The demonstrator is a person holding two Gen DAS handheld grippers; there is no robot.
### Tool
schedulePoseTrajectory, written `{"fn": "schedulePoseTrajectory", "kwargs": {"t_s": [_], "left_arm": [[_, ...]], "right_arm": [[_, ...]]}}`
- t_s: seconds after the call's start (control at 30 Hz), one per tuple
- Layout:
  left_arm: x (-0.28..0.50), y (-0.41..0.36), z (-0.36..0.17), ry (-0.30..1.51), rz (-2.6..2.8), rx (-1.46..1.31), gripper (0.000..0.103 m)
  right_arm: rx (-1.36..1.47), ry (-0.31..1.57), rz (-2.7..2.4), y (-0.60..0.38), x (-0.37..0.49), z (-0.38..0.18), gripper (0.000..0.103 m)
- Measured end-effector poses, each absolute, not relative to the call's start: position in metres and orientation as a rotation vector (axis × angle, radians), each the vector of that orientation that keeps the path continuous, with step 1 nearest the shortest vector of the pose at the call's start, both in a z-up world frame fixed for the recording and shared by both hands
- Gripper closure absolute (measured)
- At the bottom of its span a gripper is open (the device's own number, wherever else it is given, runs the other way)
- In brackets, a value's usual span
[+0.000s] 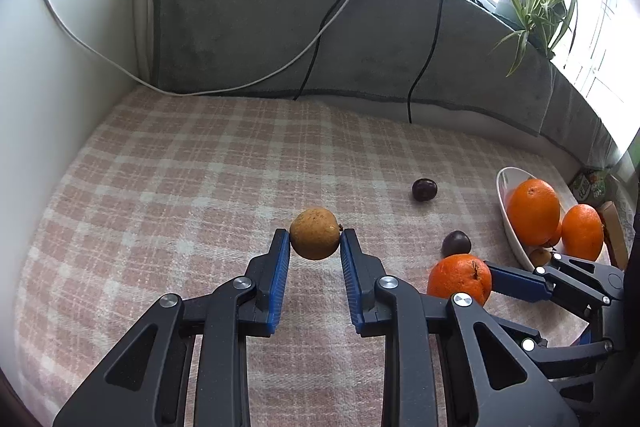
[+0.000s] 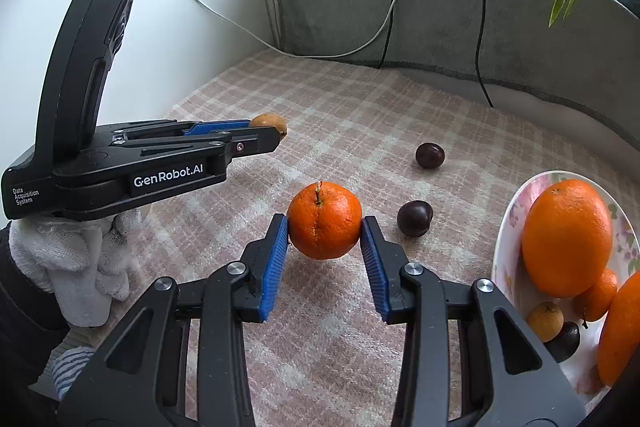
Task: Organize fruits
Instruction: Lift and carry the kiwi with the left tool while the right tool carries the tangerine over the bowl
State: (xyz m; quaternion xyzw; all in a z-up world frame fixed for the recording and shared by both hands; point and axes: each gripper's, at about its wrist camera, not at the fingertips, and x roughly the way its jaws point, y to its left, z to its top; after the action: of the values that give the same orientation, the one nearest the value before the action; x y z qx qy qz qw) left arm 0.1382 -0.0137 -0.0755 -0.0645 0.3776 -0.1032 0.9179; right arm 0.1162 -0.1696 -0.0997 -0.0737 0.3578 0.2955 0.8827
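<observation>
On the left, my left gripper (image 1: pixel 315 233) is closed on a small yellow-brown fruit (image 1: pixel 315 233). Its blue pads press the fruit's two sides, and the jaws stand narrow. The fruit appears lifted clear of the checked cloth (image 1: pixel 160 167), though I judge this only from the shading beneath it. In the right wrist view the same gripper extends from a gloved hand (image 2: pixel 76 259) at the left edge, with the fruit at its tip.

In the centre, my right gripper (image 2: pixel 324 227) is closed on a stemmed orange (image 2: pixel 324 225). The pads contact both sides and the jaws stand moderately wide to suit the fruit. The stem points upward. Whether this orange rests on the cloth or hangs just above it I cannot tell.

Further right, two dark plums lie loose on the cloth: the near plum (image 2: pixel 415 218) just beside the held orange, the far plum (image 2: pixel 429 155) beyond it.

At the far right stands the floral bowl (image 2: pixel 516 203). It already contains a large orange (image 2: pixel 567 237), smaller oranges and some small fruit at the bottom.

Step in hand, as I judge it: both fruits are gripped and ready for transfer to the bowl. The next move calls for carrying the stemmed orange rightward over the rim and opening the jaws low. The left fruit follows once the right gripper has cleared the bowl. The plums remain to be collected.
</observation>
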Motion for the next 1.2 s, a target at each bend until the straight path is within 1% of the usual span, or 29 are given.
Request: {"fn": "schedulePoseTrajectory", "kwargs": {"t_s": [0.3,0.57,1.2], "left_arm": [[0.123,-0.011,-0.054,0.728,-0.237,-0.114,0.079],[0.108,-0.032,-0.041,0.692,-0.287,-0.101,0.079],[0.091,-0.085,-0.029,0.673,-0.443,-0.102,0.079]], "right_arm": [[-0.118,0.707,0.611,-0.187,0.107,-0.085,0.064],[-0.112,0.640,0.592,-0.205,0.091,-0.063,0.064],[-0.062,0.575,0.469,-0.280,0.073,-0.033,0.064]]}}
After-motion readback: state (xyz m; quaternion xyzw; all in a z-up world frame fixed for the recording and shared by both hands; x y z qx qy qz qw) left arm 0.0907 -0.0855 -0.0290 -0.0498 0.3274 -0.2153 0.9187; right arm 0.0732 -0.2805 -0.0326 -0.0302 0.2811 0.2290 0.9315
